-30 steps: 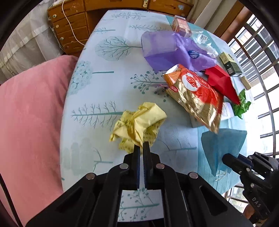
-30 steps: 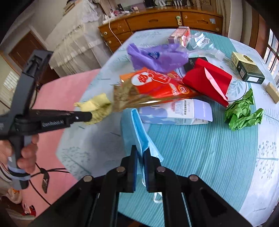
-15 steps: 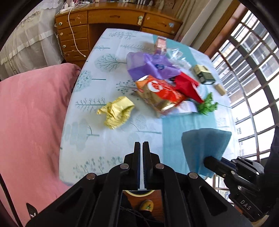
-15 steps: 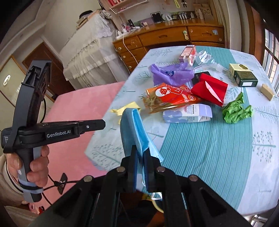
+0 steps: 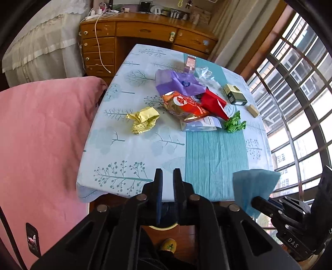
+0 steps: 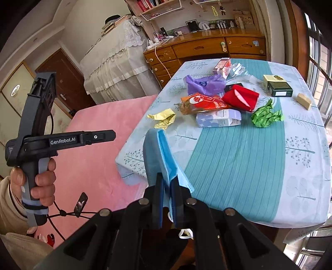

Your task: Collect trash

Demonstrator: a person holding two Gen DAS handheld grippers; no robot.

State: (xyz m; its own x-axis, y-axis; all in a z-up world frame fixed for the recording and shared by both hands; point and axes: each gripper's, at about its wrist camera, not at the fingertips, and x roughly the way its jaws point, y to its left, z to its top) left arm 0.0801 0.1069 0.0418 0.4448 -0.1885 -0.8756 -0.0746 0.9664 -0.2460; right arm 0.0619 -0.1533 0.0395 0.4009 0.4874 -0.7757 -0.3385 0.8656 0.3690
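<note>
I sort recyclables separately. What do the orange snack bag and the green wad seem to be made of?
The orange snack bag looks like glossy metallised plastic film: shiny, gold glints at its end. The green wad looks like crumpled paper or thin foil wrap, with sharp creases and a slight sheen; I cannot tell which.

This is a lived-in home bedroom. A bed under a pink plush blanket [image 6: 97, 149] lies just beside the surface [image 6: 238, 162], which wears a pale blue tree-print tablecloth. Beyond the surface stands a wooden chest of drawers [image 6: 199, 52] topped with framed photos and a trailing charger cable; above it hang wall shelves of books [image 6: 157, 5]. Barred windows [image 5: 294, 87] flank the surface's other side.
</note>
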